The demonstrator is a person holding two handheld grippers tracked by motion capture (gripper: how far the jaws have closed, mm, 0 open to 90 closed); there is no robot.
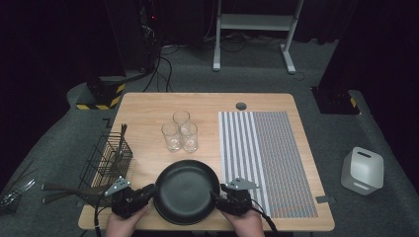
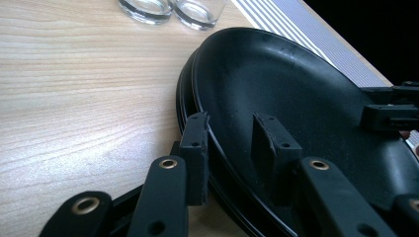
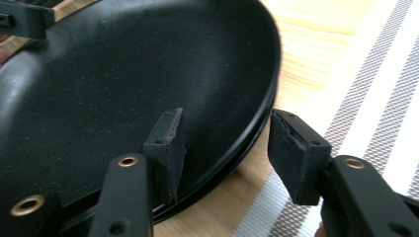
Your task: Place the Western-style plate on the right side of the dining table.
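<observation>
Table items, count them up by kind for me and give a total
Drinking glasses: 3
Black plates, stacked, by the rims in the gripper views: 2
Wire basket: 1
Striped placemat: 1
Total: 7

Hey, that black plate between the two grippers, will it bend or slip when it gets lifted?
The black plate looks rigid, so it probably won't flex. Its smooth, sloped rim may slide in the jaws. There seem to be two stacked rims, so the lower plate might stay behind.
</observation>
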